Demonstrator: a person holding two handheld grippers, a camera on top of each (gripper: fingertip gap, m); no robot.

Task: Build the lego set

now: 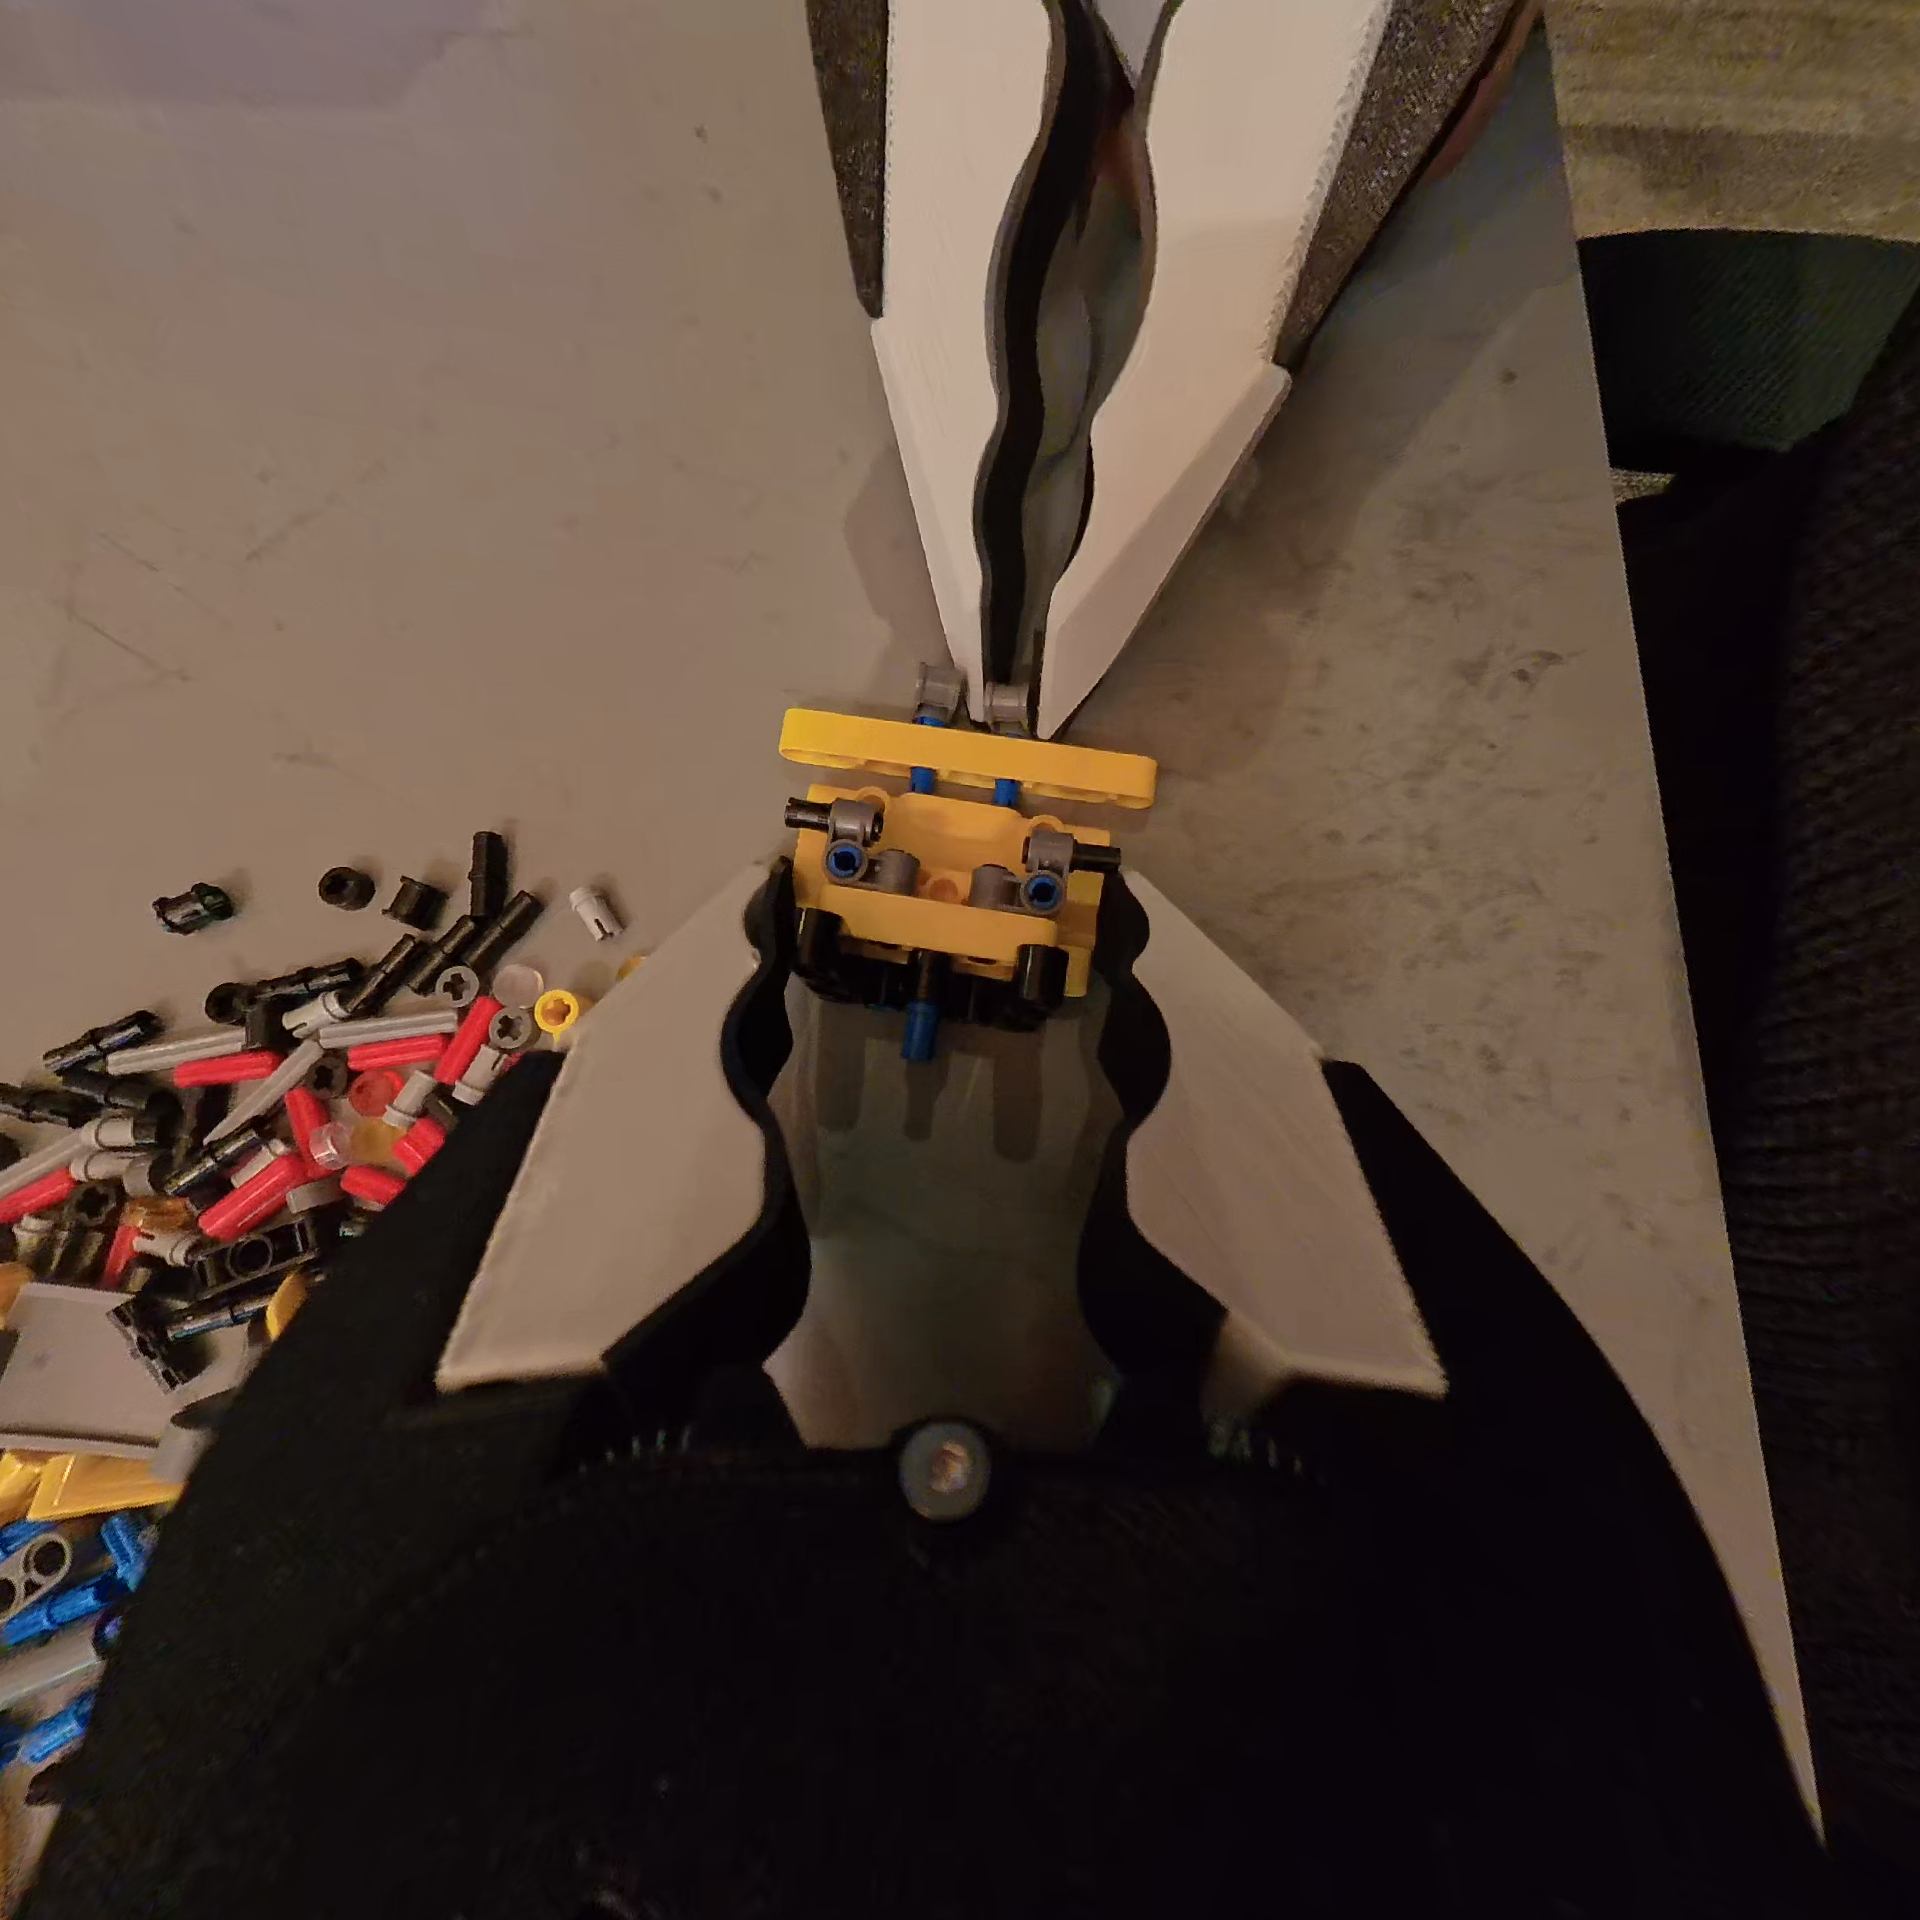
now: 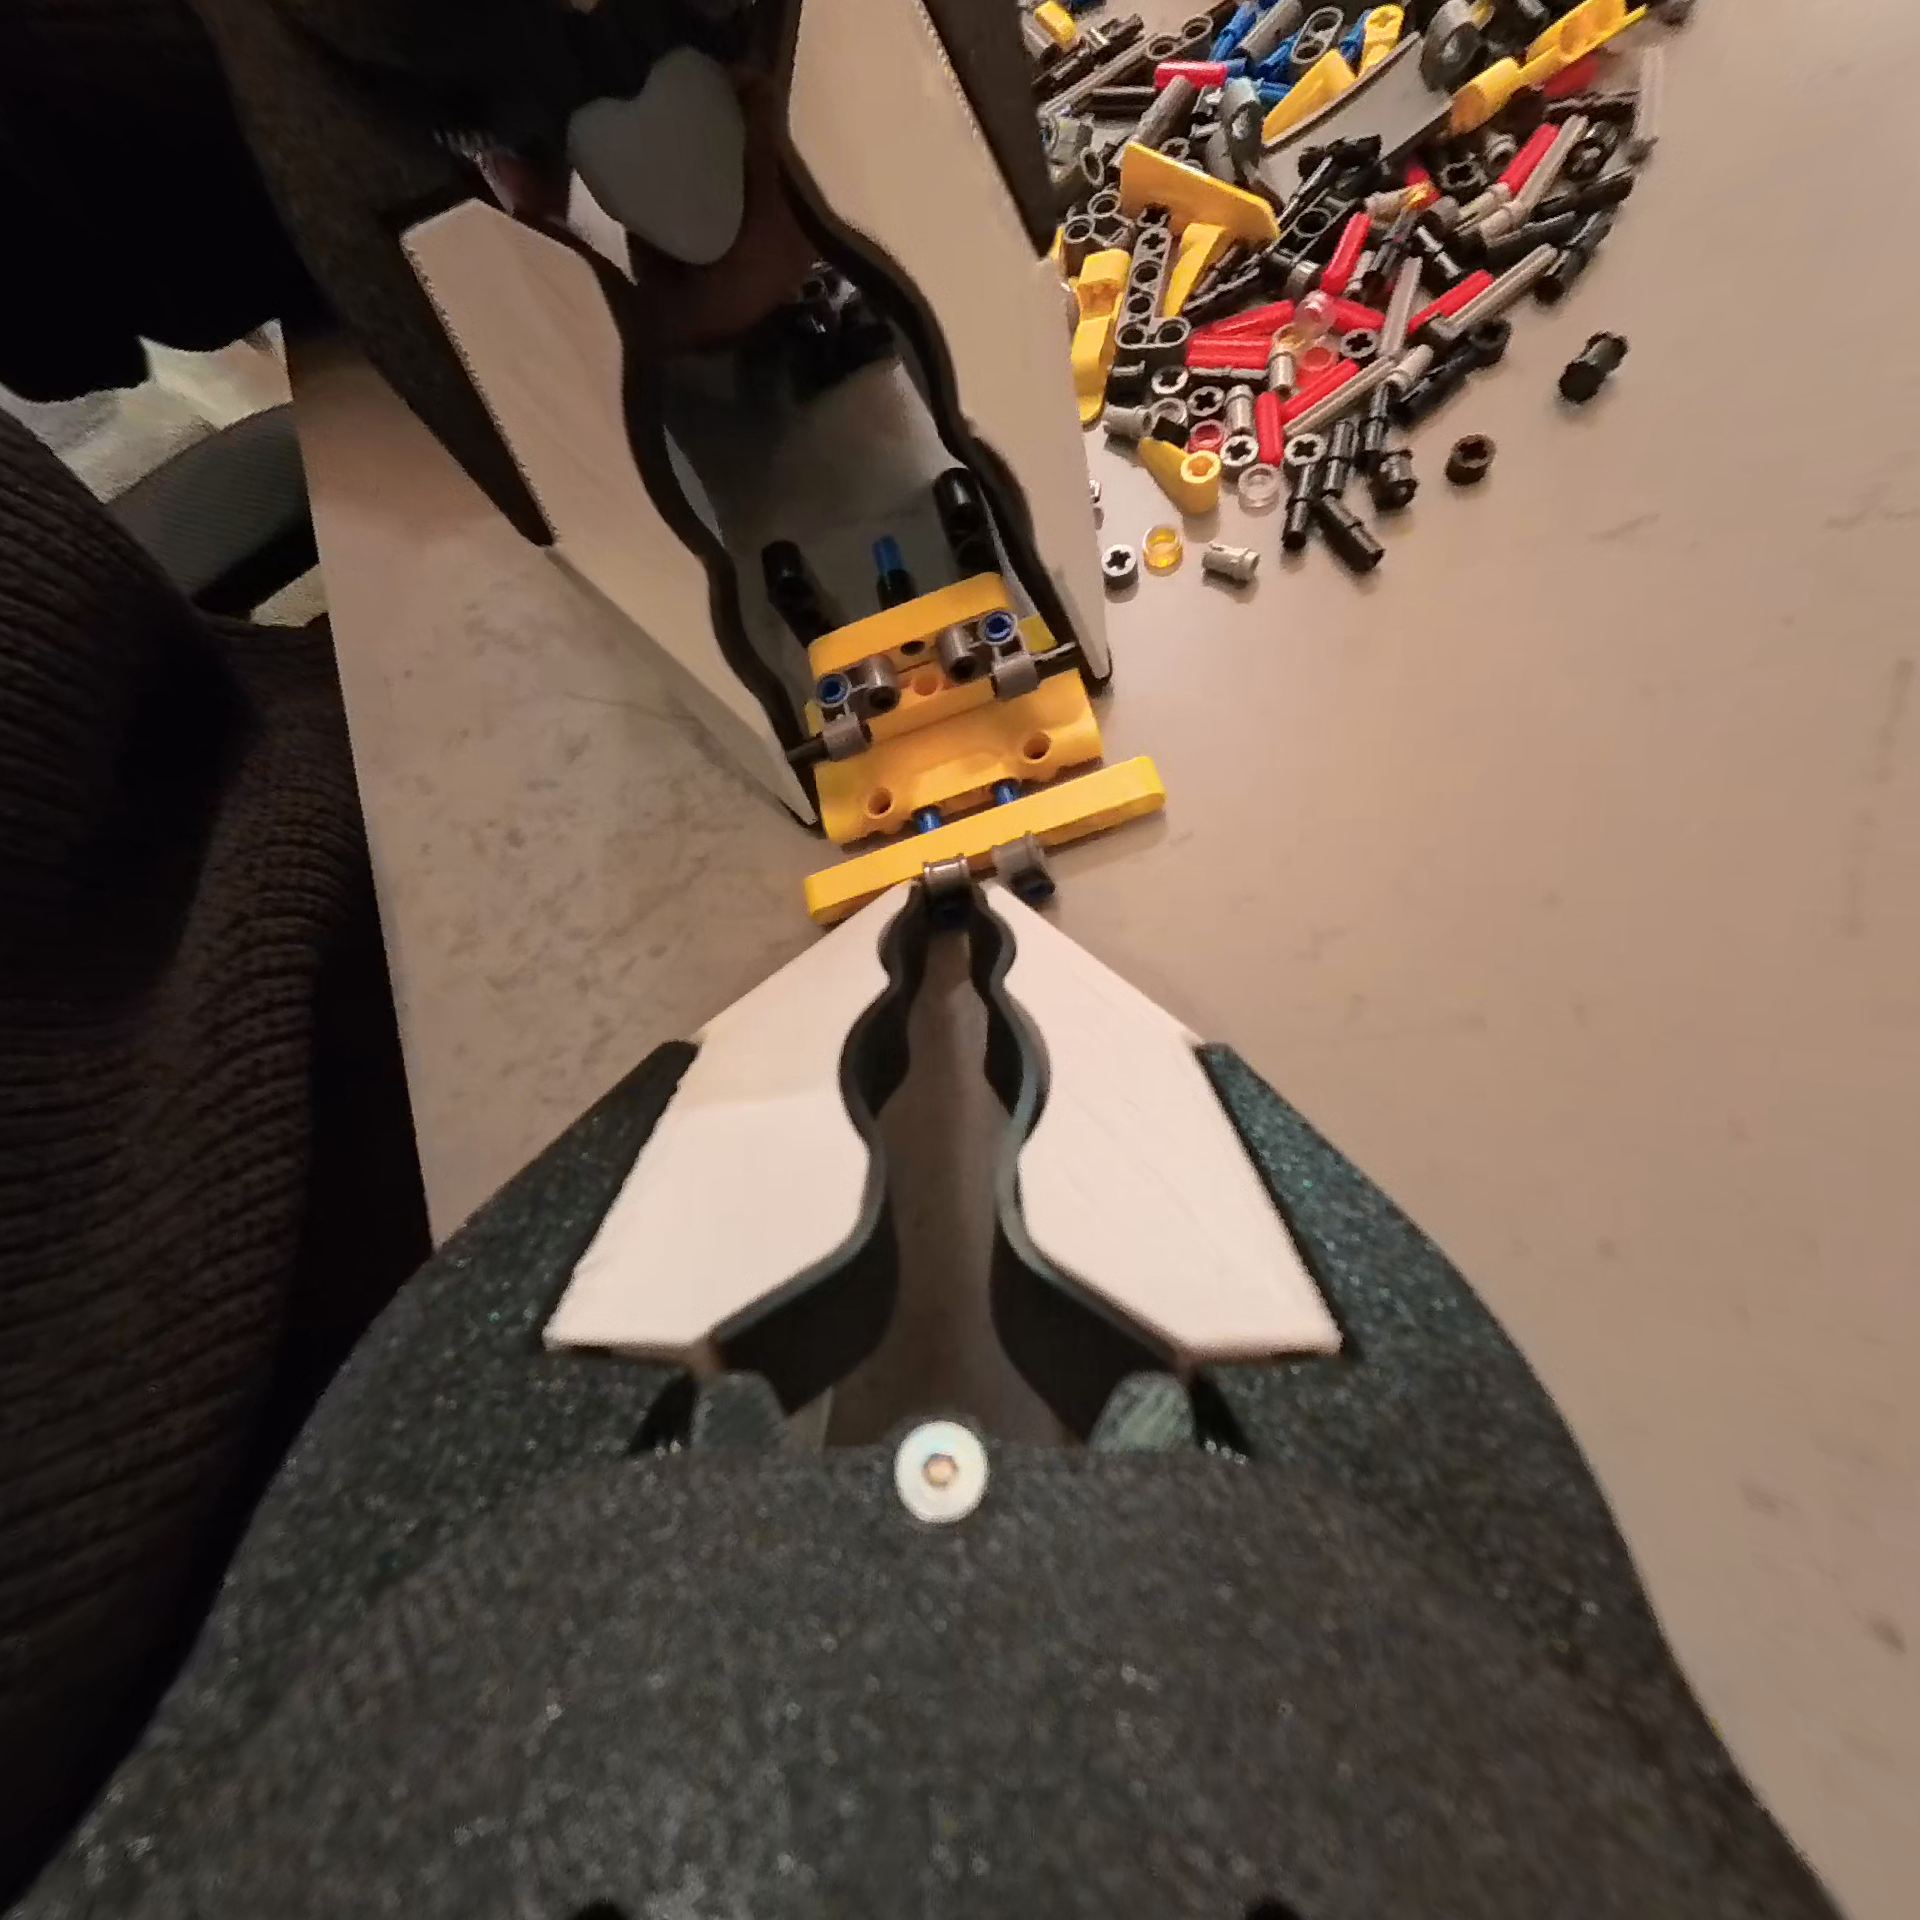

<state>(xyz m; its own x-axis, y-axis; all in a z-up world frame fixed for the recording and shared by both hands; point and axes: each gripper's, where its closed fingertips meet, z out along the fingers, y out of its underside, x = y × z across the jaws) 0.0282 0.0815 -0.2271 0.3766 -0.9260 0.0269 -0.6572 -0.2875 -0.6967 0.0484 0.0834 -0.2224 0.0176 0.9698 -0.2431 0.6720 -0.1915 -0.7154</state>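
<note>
My left gripper (image 1: 945, 906) is shut on a yellow block assembly (image 1: 940, 883) with grey connectors, blue pins and black pins, and holds it just above the table. A long yellow beam (image 1: 966, 764) sits on two blue pins at the assembly's far side. My right gripper (image 2: 945, 909) faces the left one and is shut on a small grey connector (image 2: 945, 871) on a blue pin at the beam's outer face. A second grey connector (image 2: 1018, 857) sits beside it. In the right wrist view the left gripper (image 2: 945, 727) holds the assembly (image 2: 935, 717) behind the beam (image 2: 987, 836).
A pile of loose red, black, grey, yellow and blue building parts (image 1: 260, 1122) lies left of my left gripper and shows at the top right in the right wrist view (image 2: 1351, 260). The grey table (image 1: 416, 468) ends at an edge (image 1: 1621, 727) beside dark fabric (image 1: 1818, 1039). My left and right fingertips are right by each other.
</note>
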